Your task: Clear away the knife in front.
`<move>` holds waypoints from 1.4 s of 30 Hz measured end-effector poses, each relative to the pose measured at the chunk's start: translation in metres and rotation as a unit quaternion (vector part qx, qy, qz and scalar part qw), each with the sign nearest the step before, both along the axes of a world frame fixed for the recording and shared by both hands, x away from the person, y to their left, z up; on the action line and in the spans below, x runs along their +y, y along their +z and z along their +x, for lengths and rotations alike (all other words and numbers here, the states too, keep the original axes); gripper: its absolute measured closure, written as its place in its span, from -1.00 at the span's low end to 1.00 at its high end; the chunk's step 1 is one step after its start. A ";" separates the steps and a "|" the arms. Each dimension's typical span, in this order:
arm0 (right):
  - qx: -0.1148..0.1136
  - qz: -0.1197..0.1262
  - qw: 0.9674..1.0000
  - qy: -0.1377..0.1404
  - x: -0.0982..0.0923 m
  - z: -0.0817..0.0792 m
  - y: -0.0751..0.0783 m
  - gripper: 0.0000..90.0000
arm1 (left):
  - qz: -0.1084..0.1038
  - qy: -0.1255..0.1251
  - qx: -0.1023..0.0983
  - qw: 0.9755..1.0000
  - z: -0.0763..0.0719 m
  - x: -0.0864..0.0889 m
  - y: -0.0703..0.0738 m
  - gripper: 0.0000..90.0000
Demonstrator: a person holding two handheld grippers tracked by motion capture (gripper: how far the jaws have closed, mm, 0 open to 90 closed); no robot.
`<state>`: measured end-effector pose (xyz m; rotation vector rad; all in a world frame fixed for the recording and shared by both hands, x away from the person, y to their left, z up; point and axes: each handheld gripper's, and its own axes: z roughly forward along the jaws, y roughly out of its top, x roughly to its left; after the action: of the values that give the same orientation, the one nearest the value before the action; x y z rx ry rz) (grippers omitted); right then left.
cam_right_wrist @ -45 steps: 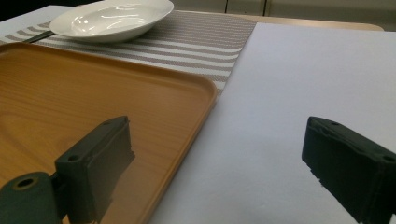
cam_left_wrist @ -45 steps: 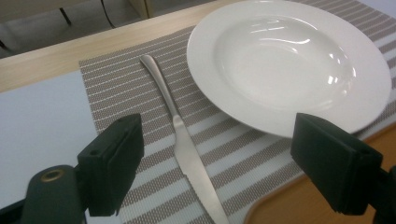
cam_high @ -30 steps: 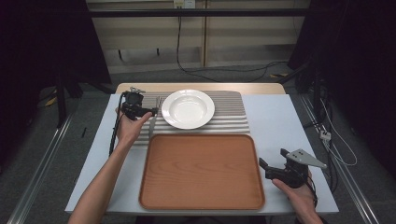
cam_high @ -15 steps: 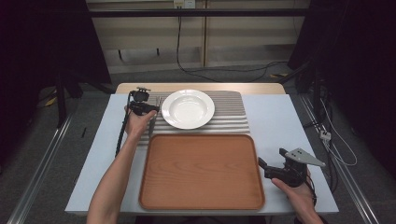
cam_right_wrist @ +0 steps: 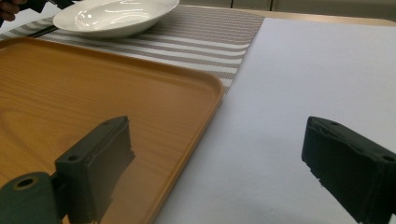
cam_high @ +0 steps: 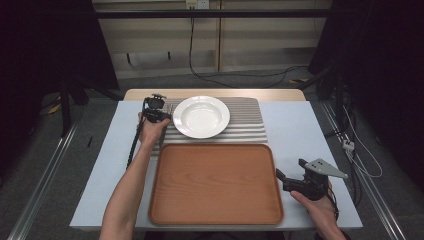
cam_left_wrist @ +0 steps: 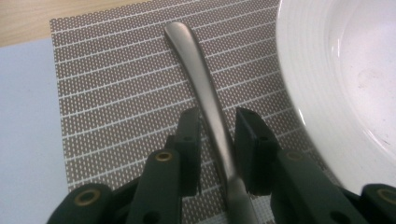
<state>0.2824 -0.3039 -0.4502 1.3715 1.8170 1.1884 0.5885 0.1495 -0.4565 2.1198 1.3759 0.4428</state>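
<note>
From the high view, you face a pale blue-grey surface with a wooden strip along its far edge. A large rectangular orange-brown wooden tray with rounded corners lies nearest you, empty. Beyond it, touching its far edge, sits a brown and white striped woven placemat. A round white ceramic soup plate rests on the left part of that mat. Your left arm reaches forward along the tray's left side, and your left hand-held gripper sits at the mat's left edge, just beside the plate. Your right hand-held gripper hovers at the tray's right edge, near you, carrying a grey three-cornered plate on top.

In the left gripper view, a slim brushed-metal cutlery handle lies flat on the placemat, running away from you, with the white plate's rim just to its right. Your left hand-held gripper has its two black jaws narrowly apart, one on each side of the handle; whether they press on it, you cannot tell here.

In the right gripper view, your right hand-held gripper stands wide open and holds nothing. Its left jaw is over the tray, its right jaw over the bare surface. The plate shows far off on the mat.
</note>
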 end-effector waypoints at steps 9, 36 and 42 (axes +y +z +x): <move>0.000 0.001 1.000 0.001 0.000 0.000 0.000 -0.82 | -0.012 -0.002 0.021 1.000 0.006 0.002 0.002 0.69; 0.003 0.000 1.000 0.001 0.000 0.001 -0.001 -0.81 | -0.004 -0.006 0.055 0.998 0.007 0.003 0.007 0.78; 0.004 0.000 1.000 0.003 0.002 0.002 0.000 -0.81 | -0.001 -0.010 0.058 0.998 0.005 0.004 0.008 0.78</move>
<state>0.2843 -0.3024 -0.4507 1.3744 1.8279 1.1866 0.5939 0.1536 -0.4481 2.1864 1.4177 0.3142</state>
